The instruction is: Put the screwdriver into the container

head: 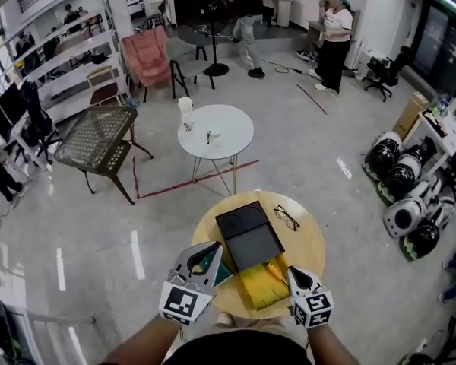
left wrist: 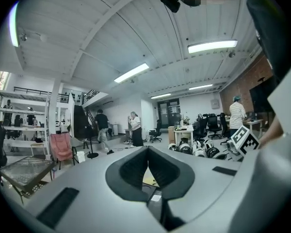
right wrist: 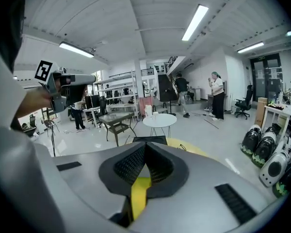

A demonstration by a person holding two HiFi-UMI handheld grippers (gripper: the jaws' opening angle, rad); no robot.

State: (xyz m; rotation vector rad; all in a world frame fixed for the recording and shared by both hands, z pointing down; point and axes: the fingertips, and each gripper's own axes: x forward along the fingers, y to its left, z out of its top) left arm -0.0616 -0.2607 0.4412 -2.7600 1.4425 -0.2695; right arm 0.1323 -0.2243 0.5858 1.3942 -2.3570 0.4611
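Head view: left gripper (head: 210, 251) and right gripper (head: 292, 273) are held side by side, well apart, marker cubes facing up. Bare left forearm (head: 137, 345) and right forearm (head: 331, 348) enter from the bottom edge. Own views: left gripper's jaws meet at the tips, and so do the right gripper's.

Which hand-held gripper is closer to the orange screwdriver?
Right. The right hand-held gripper is just beside the orange screwdriver in the yellow container; the left hand-held gripper is farther off, across that container.
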